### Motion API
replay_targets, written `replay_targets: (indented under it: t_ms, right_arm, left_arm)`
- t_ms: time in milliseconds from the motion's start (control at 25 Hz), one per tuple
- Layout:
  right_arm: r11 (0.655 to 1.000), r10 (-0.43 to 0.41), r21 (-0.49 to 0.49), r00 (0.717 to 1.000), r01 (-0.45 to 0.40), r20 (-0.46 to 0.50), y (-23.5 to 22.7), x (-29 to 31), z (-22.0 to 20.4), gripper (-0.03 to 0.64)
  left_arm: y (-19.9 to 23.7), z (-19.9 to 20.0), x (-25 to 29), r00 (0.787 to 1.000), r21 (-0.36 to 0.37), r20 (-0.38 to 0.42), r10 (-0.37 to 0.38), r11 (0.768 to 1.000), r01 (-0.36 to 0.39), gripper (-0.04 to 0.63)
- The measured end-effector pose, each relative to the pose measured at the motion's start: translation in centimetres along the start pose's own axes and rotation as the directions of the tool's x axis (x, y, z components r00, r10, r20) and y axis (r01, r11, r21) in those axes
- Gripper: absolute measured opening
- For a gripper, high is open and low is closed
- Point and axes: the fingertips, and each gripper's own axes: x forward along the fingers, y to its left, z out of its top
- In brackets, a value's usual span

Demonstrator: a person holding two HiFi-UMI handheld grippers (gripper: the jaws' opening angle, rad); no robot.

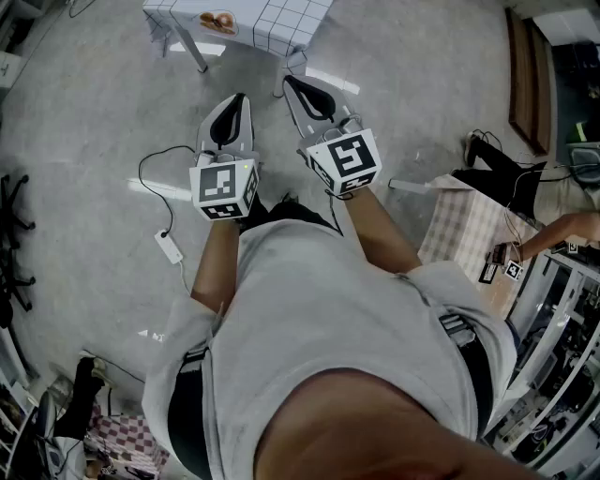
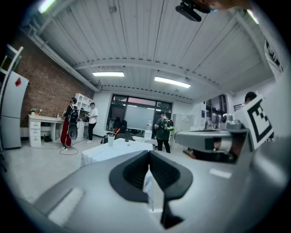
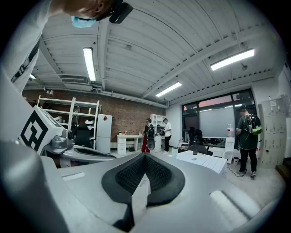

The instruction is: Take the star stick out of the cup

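Observation:
A table with a white gridded cloth [image 1: 281,23] stands on the floor ahead of me, well beyond both grippers. On it sits a small orange-brown thing [image 1: 217,21]. The left gripper view shows a pale cup [image 2: 110,139] on that table [image 2: 107,152]; the right gripper view shows the cup [image 3: 174,152] beside a dark object [image 3: 195,148]. The star stick is too small to make out. My left gripper [image 1: 236,101] and right gripper [image 1: 292,84] are held side by side in the air, pointing at the table. Both are shut and empty, as the left gripper [image 2: 149,154] and right gripper [image 3: 144,157] show close up.
A white power strip with a black cable [image 1: 169,246] lies on the floor to my left. A checkered-cloth table [image 1: 469,234] and equipment racks stand at my right, where a person's hand [image 1: 574,225] reaches in. Several people [image 2: 163,132] stand at the far end of the room.

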Motion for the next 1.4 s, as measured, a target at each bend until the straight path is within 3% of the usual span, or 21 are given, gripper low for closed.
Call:
replay_targets:
  t_ms: [280,560,920,1400]
  right_arm:
    - [0.999,0.048,0.016,0.998,-0.047,-0.047,2.3,8.9,-1.4,0.000]
    - [0.986,0.164,0.013,0.986,-0.164,-0.016,3.4,20.7,0.2,0.000]
    - [0.995,0.079,0.059,0.996,-0.077,-0.032,0.1,31.6,3.5,0.000]
    - [0.990,0.046,0.135,0.998,-0.041,-0.035,-9.7,40.9,3.6,0.000]
  left_arm:
    - [8.2,-2.0,2.3,0.998,-0.018,-0.059,0.022,1.000,-0.023,0.003]
    - [18.2,-0.2,7.9,0.996,-0.015,-0.077,0.043,0.999,-0.045,0.003]
    - [28.1,4.7,14.0,0.993,0.030,-0.121,0.006,1.000,-0.002,0.003]
    - [31.8,7.5,26.1,0.986,0.027,-0.155,-0.061,0.997,0.066,0.003]
